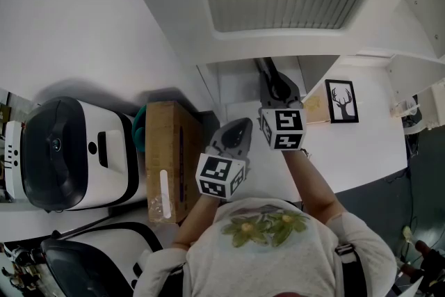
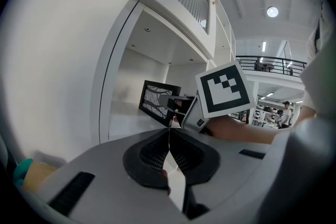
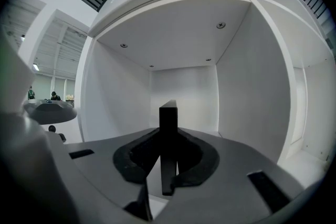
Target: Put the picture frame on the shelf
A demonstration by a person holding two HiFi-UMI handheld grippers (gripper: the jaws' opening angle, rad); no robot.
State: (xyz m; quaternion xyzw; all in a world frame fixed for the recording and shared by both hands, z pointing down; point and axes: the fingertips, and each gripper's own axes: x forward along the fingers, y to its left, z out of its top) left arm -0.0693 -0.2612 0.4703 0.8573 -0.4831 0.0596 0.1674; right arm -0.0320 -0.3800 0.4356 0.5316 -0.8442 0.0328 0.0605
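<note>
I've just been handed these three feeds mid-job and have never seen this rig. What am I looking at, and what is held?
No robot: a person holds a two-jaw gripper in each hand. The head view looks down from their head; each gripper view looks along its own jaws. The right gripper is shut on the black picture frame, edge-on, facing the white shelf. The left gripper is shut and empty. A deer picture sits on the white counter.
</note>
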